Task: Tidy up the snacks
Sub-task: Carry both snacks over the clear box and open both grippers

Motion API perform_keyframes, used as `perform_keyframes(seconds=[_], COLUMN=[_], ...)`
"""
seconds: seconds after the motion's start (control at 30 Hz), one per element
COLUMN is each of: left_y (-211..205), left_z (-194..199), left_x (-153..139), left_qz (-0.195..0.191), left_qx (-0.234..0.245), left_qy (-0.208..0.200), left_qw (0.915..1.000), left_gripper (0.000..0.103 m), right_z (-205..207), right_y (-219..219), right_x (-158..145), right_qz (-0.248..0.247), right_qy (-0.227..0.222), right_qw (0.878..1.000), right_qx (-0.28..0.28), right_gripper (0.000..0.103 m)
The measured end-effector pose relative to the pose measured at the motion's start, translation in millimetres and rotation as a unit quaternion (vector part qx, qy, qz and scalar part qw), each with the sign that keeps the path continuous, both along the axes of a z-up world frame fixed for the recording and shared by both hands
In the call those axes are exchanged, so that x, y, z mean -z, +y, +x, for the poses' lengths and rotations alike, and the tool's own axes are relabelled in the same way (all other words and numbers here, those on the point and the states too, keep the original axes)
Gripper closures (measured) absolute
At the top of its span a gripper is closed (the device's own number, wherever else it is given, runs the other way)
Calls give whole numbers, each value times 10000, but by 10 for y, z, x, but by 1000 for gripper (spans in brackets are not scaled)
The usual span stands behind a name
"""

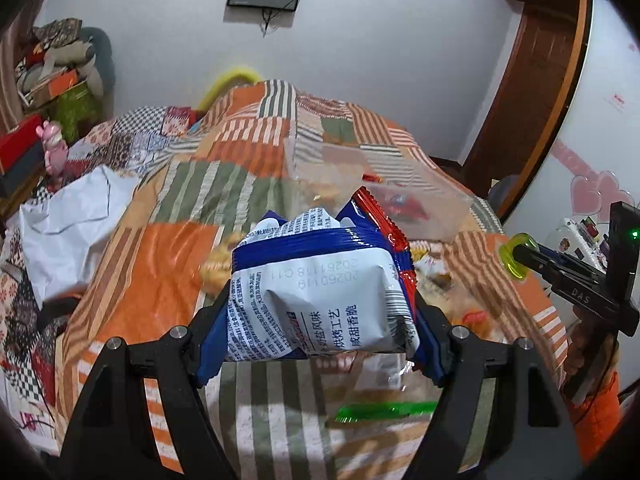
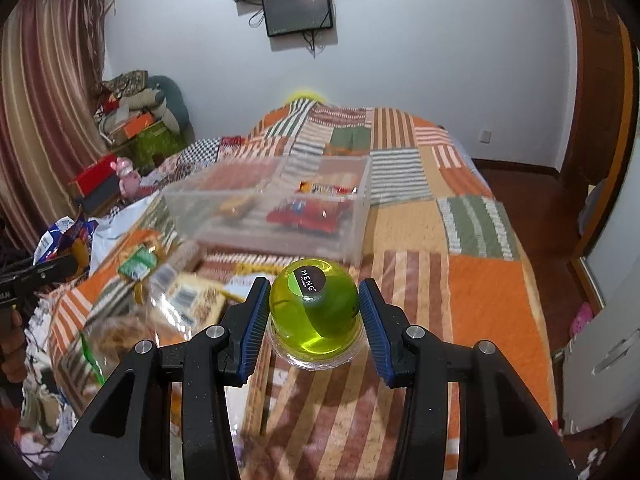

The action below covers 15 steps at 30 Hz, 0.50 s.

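Observation:
My left gripper (image 1: 320, 312) is shut on a white and blue snack packet (image 1: 316, 300) and holds it above the bed. My right gripper (image 2: 314, 312) is shut on a green jelly cup (image 2: 314, 308) with a black label, held above the quilt. The same cup shows in the left wrist view (image 1: 516, 258) at the right. A clear plastic box (image 2: 352, 216) stands on the quilt ahead, with a red packet (image 2: 308, 214) and other snacks inside. The box also shows in the left wrist view (image 1: 440, 208) behind the packet.
Loose snack packets (image 2: 160, 280) lie on the patchwork quilt (image 2: 480, 280) to the left of my right gripper. A white bag (image 1: 68, 220) lies at the bed's left side. Boxes and clutter (image 2: 132, 128) stand by the curtain. The floor (image 2: 540, 200) is on the right.

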<state>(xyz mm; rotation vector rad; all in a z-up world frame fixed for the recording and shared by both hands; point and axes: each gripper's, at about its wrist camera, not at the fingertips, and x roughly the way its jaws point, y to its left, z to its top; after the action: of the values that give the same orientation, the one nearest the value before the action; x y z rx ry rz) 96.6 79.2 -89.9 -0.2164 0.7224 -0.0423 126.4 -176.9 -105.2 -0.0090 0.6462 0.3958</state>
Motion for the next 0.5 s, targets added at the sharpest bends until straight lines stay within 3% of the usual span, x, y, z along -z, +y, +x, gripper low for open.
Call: perform_keyframes(seconds=[0.5], left_y=[-182], left_z=[648], left_x=[-242], left_qz=[147], left_qx=[185], left_qy=[-243], left_qw=[9994], left_gripper=[27], right_z=[323], right_y=[164], right_x=[-280], right_qz=[63], right_qy=[-360], right_qw=[9993], right_qx=[-86], right_gripper=[61])
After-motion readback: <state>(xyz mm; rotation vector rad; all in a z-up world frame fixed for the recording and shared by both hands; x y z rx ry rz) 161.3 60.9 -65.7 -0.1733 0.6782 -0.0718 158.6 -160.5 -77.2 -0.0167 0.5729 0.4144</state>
